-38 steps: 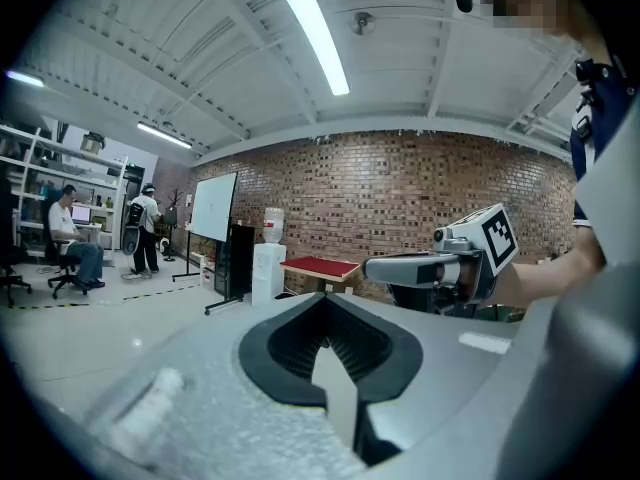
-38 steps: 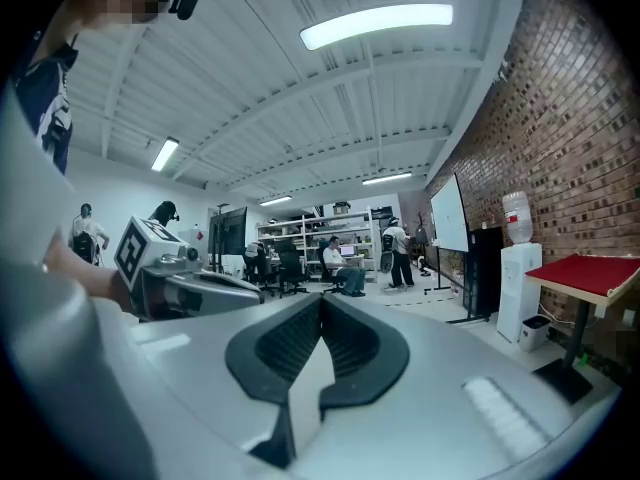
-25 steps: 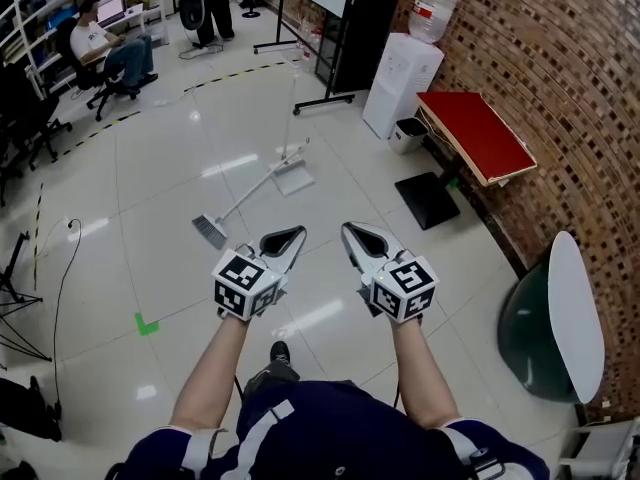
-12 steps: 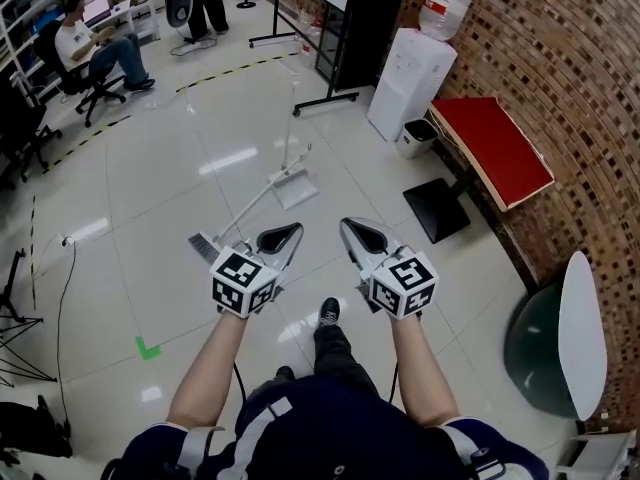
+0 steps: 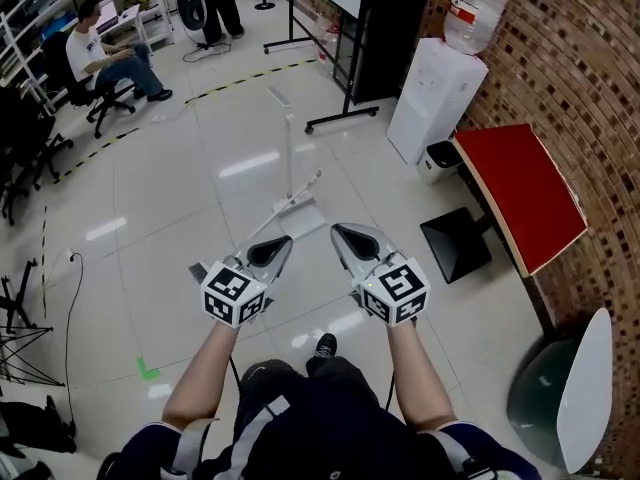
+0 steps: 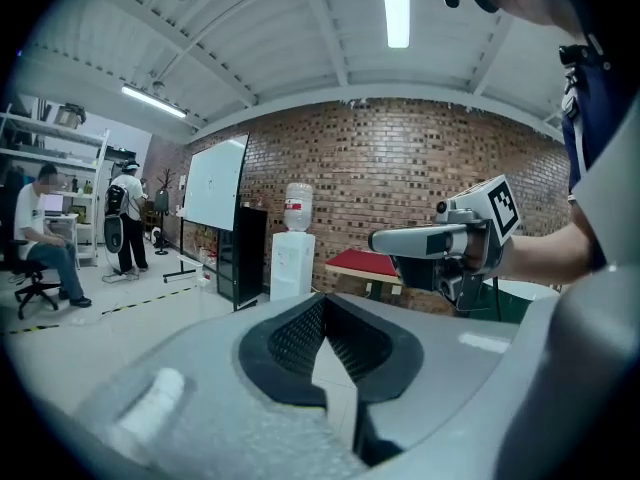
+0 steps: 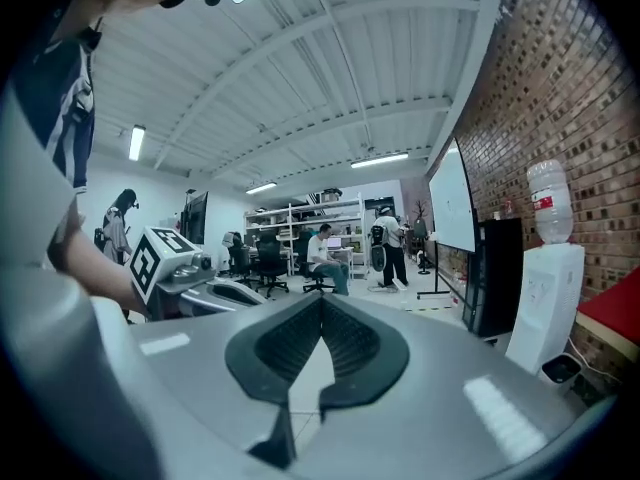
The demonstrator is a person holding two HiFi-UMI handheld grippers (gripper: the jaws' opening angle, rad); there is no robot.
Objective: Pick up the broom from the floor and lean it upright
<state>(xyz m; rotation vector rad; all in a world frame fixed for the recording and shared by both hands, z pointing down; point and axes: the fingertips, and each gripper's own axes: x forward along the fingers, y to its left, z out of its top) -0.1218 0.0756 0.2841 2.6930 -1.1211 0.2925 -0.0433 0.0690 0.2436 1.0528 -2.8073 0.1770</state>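
The broom point(image 5: 262, 227) lies flat on the glossy floor, its thin pale handle running from near the dustpan point(image 5: 300, 215) down-left. Its brush end is mostly hidden behind my left gripper point(image 5: 281, 244). The dustpan stands with its long handle upright. My left gripper is shut and empty, held above the floor just over the broom's lower end. My right gripper point(image 5: 339, 234) hovers beside it to the right, shut with nothing in it. Shut, empty jaws also show in the left gripper point(image 6: 322, 299) view and the right gripper point(image 7: 322, 299) view.
A water dispenser point(image 5: 441, 80) and a black cabinet point(image 5: 385, 30) stand at the brick wall. A red table point(image 5: 528, 194) with a black base point(image 5: 456, 244) is to the right, a green chair point(image 5: 560, 388) at the lower right. A seated person point(image 5: 100, 56) is far left.
The person has walked forward, so the broom and dustpan are now closer to both grippers. The brush end has slipped behind the left gripper. Both grippers stay shut.
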